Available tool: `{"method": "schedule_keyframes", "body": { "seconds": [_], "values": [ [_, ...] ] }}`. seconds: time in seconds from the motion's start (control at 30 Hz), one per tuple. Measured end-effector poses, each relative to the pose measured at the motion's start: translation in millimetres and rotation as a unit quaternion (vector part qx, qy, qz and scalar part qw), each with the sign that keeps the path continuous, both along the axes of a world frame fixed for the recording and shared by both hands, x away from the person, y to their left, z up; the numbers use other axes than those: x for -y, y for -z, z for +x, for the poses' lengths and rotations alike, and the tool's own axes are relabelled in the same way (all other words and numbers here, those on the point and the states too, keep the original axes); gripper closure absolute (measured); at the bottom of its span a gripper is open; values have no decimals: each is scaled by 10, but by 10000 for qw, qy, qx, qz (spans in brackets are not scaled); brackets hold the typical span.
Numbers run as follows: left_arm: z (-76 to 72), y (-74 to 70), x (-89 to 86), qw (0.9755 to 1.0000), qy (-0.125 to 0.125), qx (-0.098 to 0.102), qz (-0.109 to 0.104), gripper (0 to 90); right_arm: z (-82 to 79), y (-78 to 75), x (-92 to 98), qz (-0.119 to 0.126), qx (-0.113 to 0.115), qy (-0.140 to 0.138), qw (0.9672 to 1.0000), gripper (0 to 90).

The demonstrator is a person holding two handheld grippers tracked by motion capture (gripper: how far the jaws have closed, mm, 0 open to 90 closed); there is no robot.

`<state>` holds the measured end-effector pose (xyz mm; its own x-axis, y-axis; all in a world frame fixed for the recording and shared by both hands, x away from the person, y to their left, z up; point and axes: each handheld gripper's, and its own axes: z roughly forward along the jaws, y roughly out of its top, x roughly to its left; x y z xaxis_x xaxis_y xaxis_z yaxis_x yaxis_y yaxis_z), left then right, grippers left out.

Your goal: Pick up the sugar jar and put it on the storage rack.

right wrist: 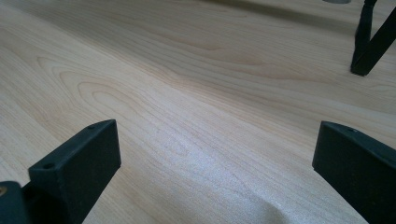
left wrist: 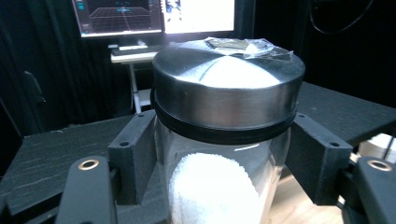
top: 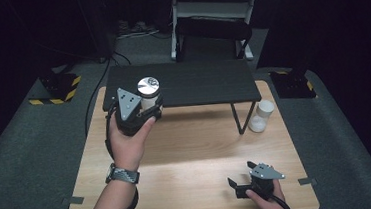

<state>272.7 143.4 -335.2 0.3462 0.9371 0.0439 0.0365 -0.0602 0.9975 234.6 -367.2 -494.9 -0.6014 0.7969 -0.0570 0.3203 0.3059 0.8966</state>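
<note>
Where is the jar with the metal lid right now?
The jar is clamped in the left claw, upright, at the left of the high view, just in front of the black shelf's left end, above the wooden table.

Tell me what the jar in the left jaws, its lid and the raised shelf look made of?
Jar: clear glass or hard plastic, glossy; white grains show through the wall. Lid: brushed metal, likely steel, with a soft sheen and a black ring beneath. Raised shelf: black board with a wood-grain texture, matte, on thin dark legs, probably metal.
</note>
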Motion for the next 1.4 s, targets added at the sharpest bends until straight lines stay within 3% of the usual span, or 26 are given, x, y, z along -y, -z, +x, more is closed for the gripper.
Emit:
{"method": "schedule_keyframes", "body": {
  "seconds": [0.23,0.83,1.4],
  "values": [
    [191,27,47,9997,-160,-79,-136,316,-2,5,11,40,1,0,10000,6],
    [610,-89,205,9989,-399,-233,-17,315,-4,21,43,124,23,-5,9999,6],
    [712,-33,226,9988,-382,-311,-62,315,-7,16,37,56,43,-49,10000,5]
  ]
}}
